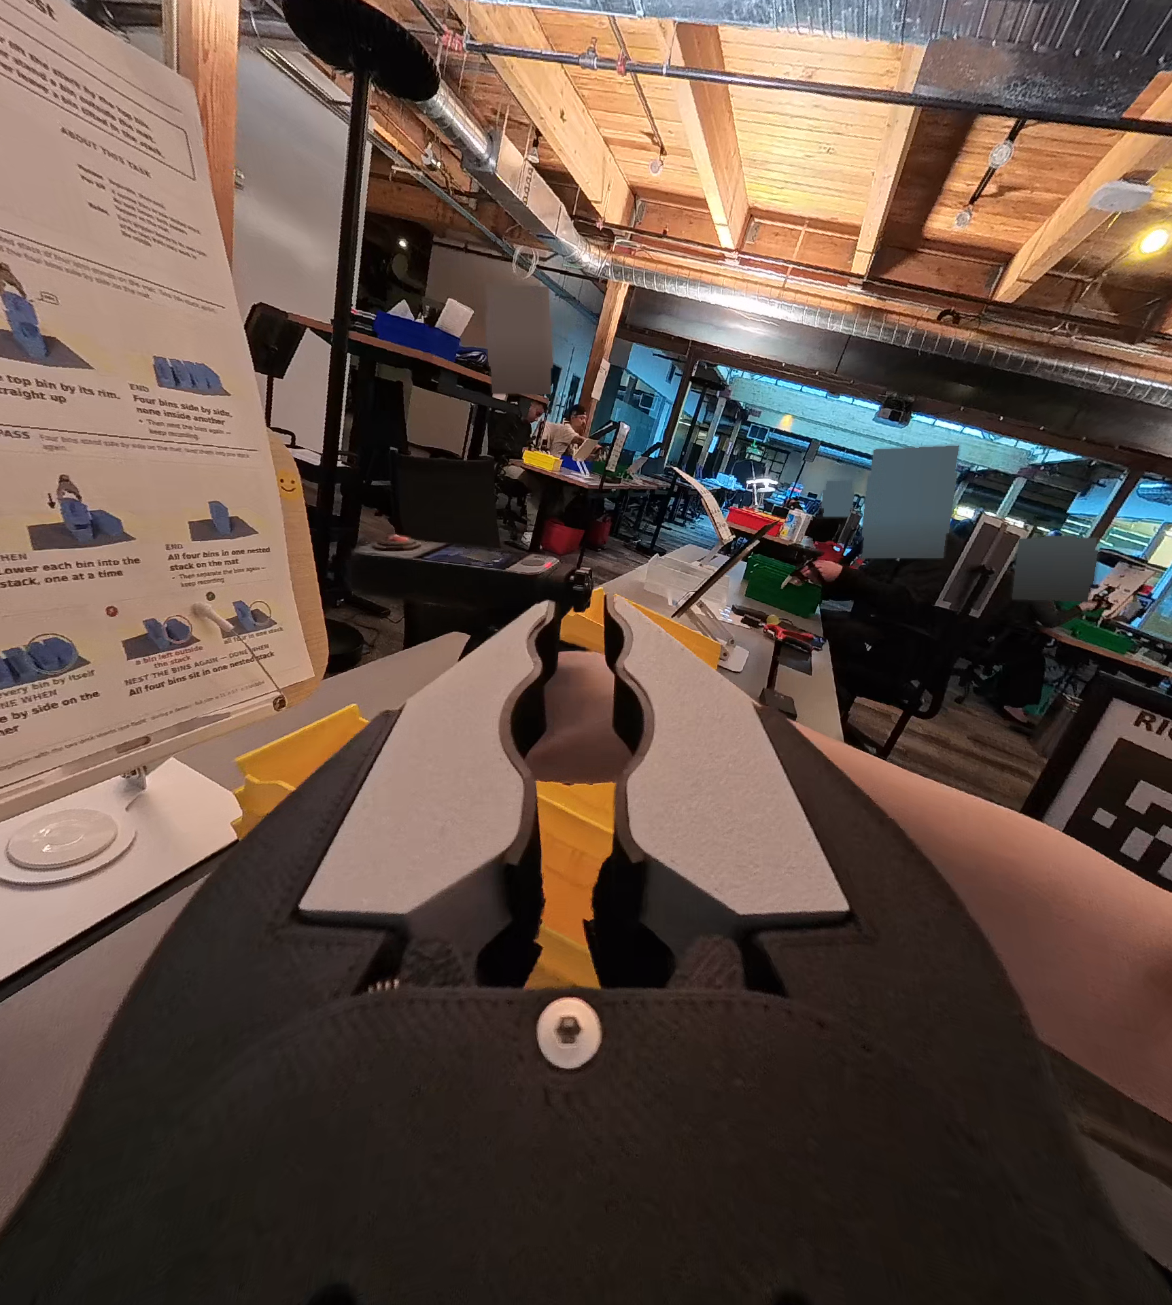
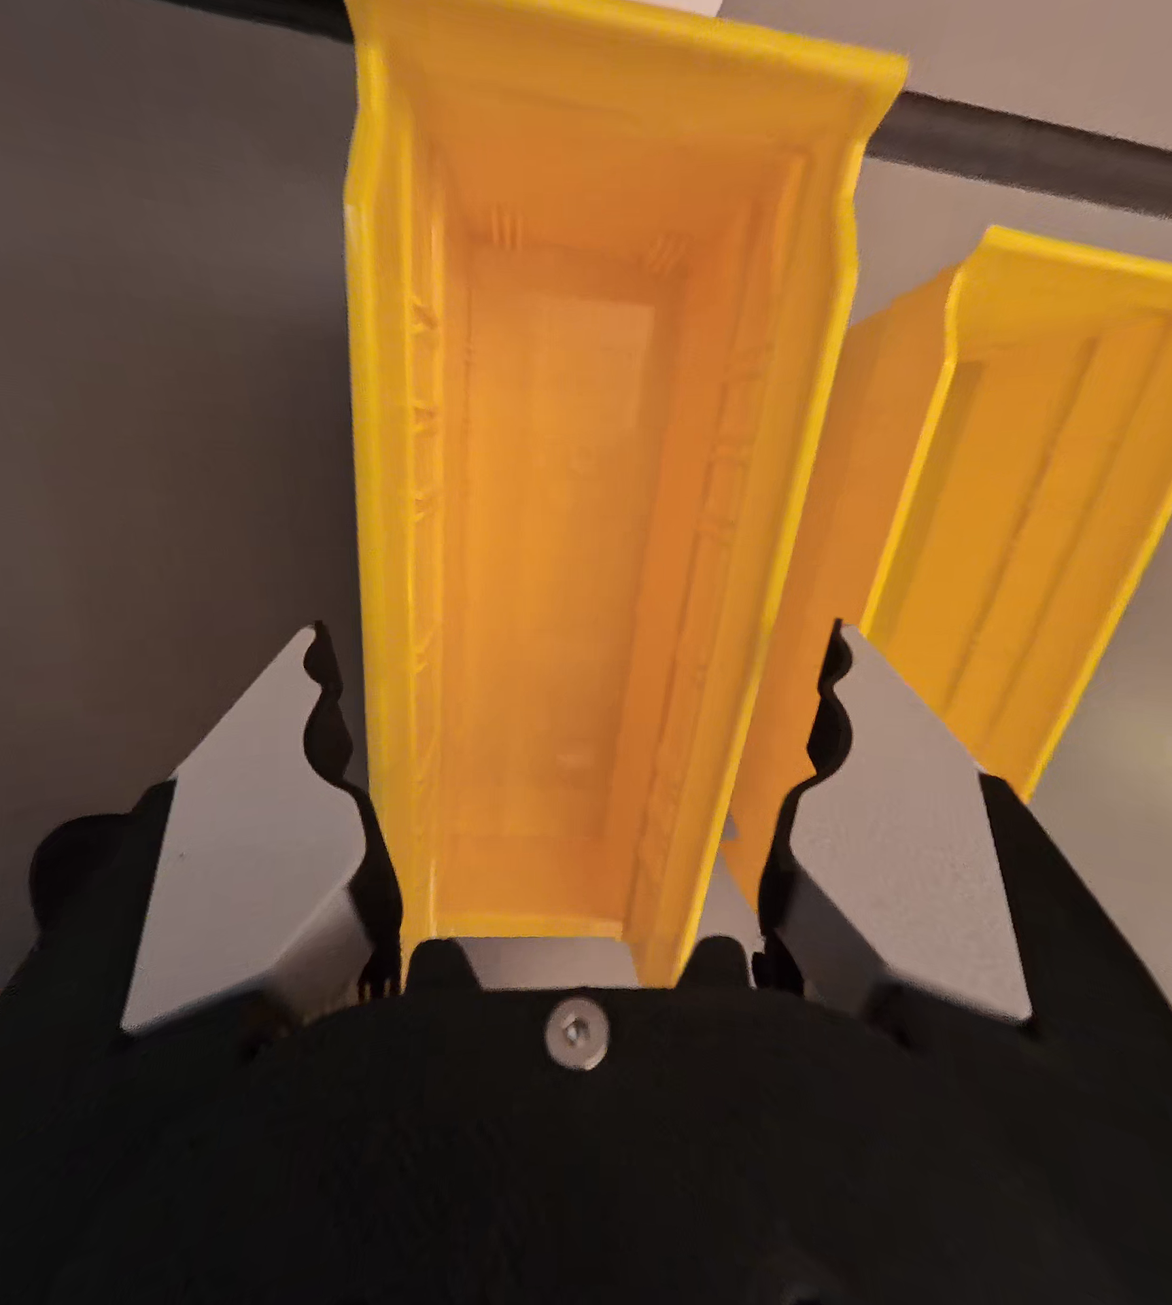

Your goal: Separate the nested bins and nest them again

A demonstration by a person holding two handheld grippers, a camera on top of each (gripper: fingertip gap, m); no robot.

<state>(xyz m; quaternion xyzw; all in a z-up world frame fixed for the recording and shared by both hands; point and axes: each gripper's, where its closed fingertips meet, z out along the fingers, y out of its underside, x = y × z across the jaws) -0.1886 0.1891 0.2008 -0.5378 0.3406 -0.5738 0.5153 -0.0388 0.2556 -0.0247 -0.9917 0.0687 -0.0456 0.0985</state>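
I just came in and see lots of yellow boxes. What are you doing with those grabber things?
A person holds a grabbing tool in each hand and is sorting long yellow plastic bins on a grey table. The right tool is wide open around one yellow bin, not squeezing it. Another yellow bin sits beside it. The left tool is nearly closed, pinching a yellow bin's wall.

left tool narrow, right tool wide
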